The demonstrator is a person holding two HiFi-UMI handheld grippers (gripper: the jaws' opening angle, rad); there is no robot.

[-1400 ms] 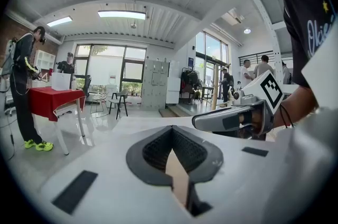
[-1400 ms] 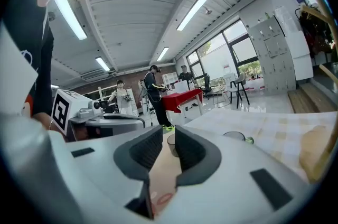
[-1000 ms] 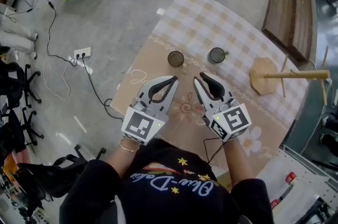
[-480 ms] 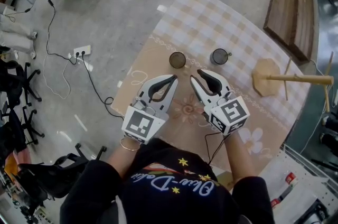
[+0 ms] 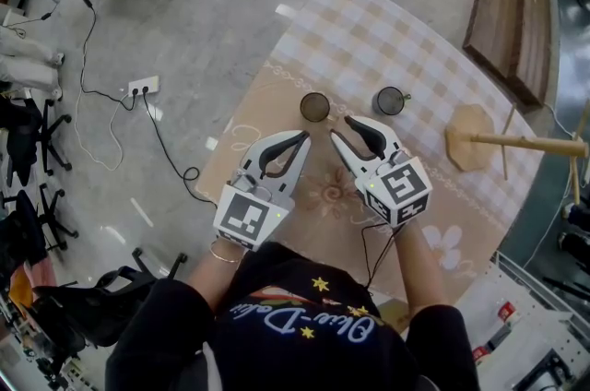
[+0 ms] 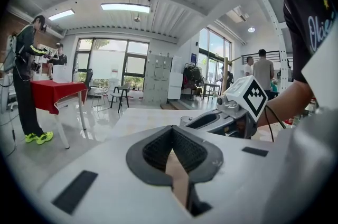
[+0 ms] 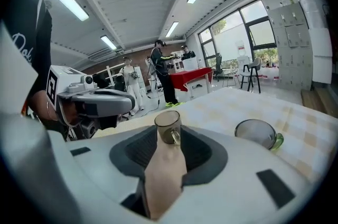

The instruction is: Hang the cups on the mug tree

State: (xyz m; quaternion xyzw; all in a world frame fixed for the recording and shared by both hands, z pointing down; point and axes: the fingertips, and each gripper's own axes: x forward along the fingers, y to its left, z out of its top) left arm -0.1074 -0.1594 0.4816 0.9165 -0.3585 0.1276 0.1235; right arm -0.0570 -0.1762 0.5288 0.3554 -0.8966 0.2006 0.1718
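Note:
Two glass cups stand on the table: a brownish one [image 5: 315, 106] [image 7: 168, 126] and one with a green handle [image 5: 390, 100] [image 7: 257, 133]. To their right is the wooden mug tree [image 5: 470, 136] with bare pegs. My right gripper [image 5: 346, 129] [image 7: 165, 145] is open, its jaws having just been opening with nothing between them. It points at the brownish cup, a short way before it. My left gripper [image 5: 304, 138] [image 6: 171, 130] is shut and empty, level with the right one [image 6: 211, 120] and on its left.
A checked and floral cloth [image 5: 369, 29] covers the table. A wooden bench [image 5: 502, 2] stands beyond it on the right. Cables and a power strip [image 5: 143, 90] lie on the floor at left. A red table [image 6: 53, 93] and standing people are further off.
My right gripper has moved forward towards the cups and its jaws have spread wider. The left gripper has kept still.

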